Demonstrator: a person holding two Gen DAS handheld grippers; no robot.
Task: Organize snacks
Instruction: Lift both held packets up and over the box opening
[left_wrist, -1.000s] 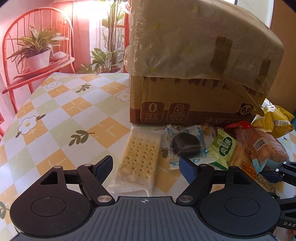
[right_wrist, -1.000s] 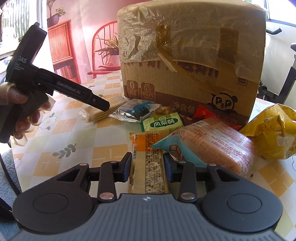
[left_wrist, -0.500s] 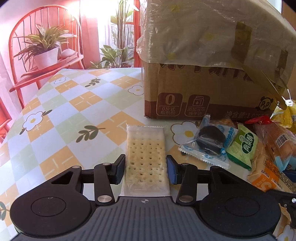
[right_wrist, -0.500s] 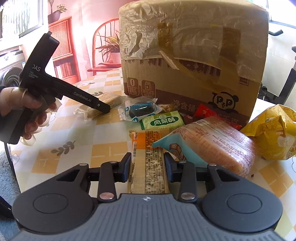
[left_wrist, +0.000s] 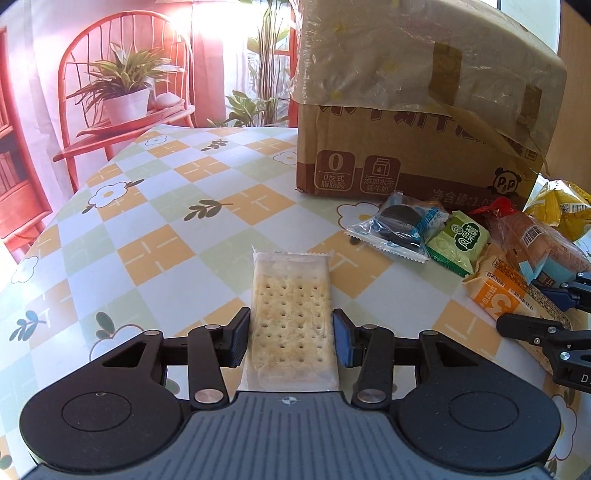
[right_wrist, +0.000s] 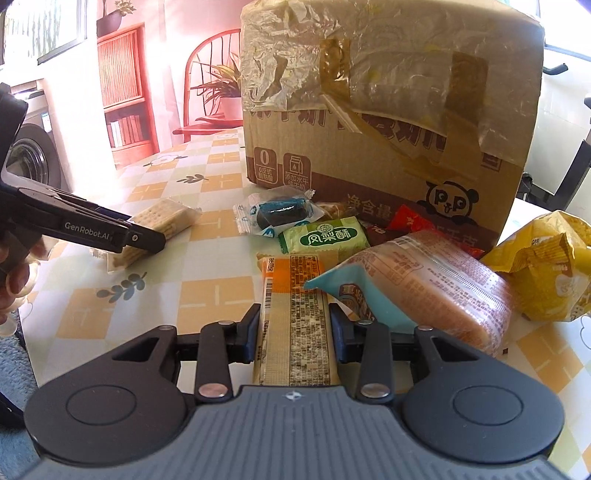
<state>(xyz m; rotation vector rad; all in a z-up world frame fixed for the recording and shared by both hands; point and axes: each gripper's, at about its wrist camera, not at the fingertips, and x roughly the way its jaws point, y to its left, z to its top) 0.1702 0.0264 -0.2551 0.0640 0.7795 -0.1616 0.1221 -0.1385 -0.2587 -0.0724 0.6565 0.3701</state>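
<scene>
My left gripper (left_wrist: 291, 338) is shut on a clear-wrapped pack of pale crackers (left_wrist: 290, 314) and holds it over the table; the pack also shows in the right wrist view (right_wrist: 155, 227). My right gripper (right_wrist: 293, 334) is shut on an orange-and-tan snack bar (right_wrist: 293, 314), which lies partly under a brown bread pack with a teal end (right_wrist: 424, 291). Other snacks lie by the cardboard box (right_wrist: 388, 122): a dark cookie in a clear wrapper (right_wrist: 275, 214), a green pineapple cake pack (right_wrist: 325, 234), a red wrapper (right_wrist: 408, 221) and a yellow bag (right_wrist: 543, 266).
The table carries a checked floral cloth (left_wrist: 155, 236). A red chair with a potted plant (left_wrist: 125, 96) stands behind the table. A red shelf (right_wrist: 125, 96) and a washing machine (right_wrist: 31, 155) stand at the left.
My left gripper closed on the cracker pack and drew it back left, away from the box and the other snacks. My right gripper stayed shut on the snack bar.
</scene>
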